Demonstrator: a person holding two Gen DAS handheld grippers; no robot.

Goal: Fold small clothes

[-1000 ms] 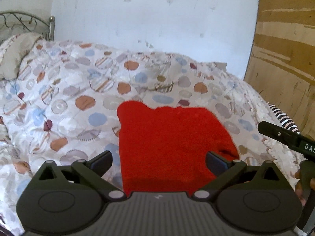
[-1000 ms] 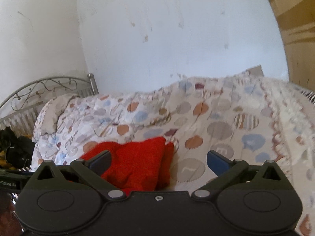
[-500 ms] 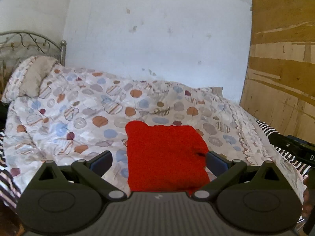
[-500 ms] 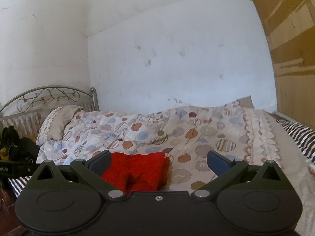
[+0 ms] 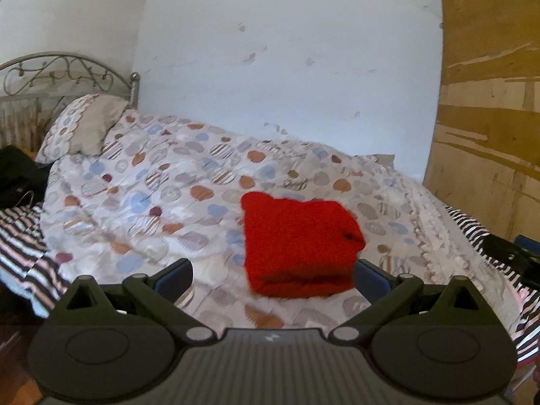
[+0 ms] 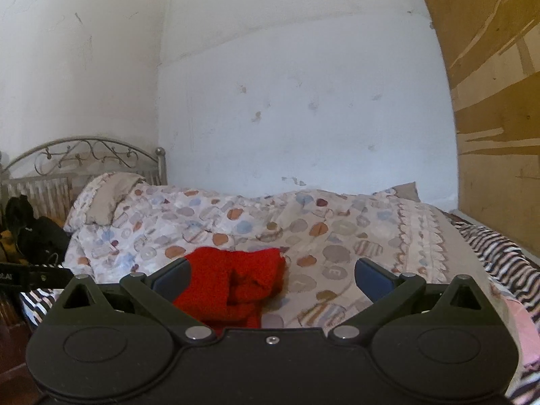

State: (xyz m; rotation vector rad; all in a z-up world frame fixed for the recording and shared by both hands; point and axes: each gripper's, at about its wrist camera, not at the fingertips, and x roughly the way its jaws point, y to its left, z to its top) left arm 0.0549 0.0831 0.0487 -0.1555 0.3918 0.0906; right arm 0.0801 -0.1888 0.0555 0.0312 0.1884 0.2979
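Left hand-held gripper (image 5: 271, 278): released, fingers spread wide, nothing between them, held above the near edge of the bed (image 5: 141, 202). Just beyond the fingertips, slightly right of centre: red garment (image 5: 298, 248), folded into a compact thick rectangle, lying flat on the duvet (image 5: 189, 175), apart from both pads. Near edge of the fold showing stacked layers.

Right hand-held gripper (image 6: 271, 278): likewise released, fingers wide apart, gripping nothing. Same red garment (image 6: 236, 283) seen from the side, near the left finger (image 6: 172, 278), partly hidden behind it; not possible to tell whether touching. Folded layers lumpy on its right end.

Farther out: duvet patterned with orange, blue and grey circles, rumpled, covering most of the bed. Pillow (image 5: 84, 128) at the far left against a metal headboard (image 5: 60, 71) with scrollwork. Striped sheet (image 5: 23, 246) exposed at the near left and at the right edge. Dark bundle (image 6: 32, 236) left of the pillow. White wall (image 6: 303, 101) with scuff marks behind. Wooden board (image 5: 489, 118) standing at the right. Part of the other gripper at the right edge of the left view and the left edge of the right view.
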